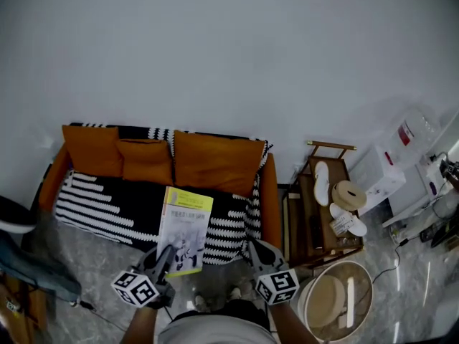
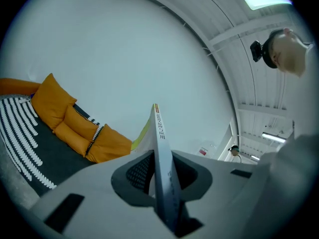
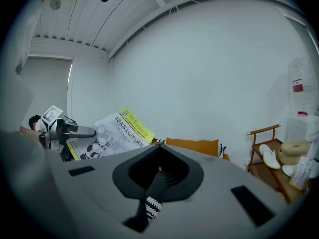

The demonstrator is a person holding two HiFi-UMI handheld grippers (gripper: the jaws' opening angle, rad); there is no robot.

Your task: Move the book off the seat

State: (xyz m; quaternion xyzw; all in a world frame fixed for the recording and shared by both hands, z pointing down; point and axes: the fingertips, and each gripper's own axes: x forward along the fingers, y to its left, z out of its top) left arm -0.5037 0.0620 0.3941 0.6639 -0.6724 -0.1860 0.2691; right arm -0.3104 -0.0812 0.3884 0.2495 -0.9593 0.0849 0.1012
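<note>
Left gripper [image 1: 166, 258] jaws clamp book [image 1: 186, 224], covering its lower corner.

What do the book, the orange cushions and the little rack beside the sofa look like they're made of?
The book looks like a paper softcover: thin spine, printed cover, and the gloss is hard to judge. The orange cushions are probably matte woven fabric, plump and soft-edged with no shine. The rack seems to be brown wood, perhaps varnished, though the grain is too small to confirm.
</note>
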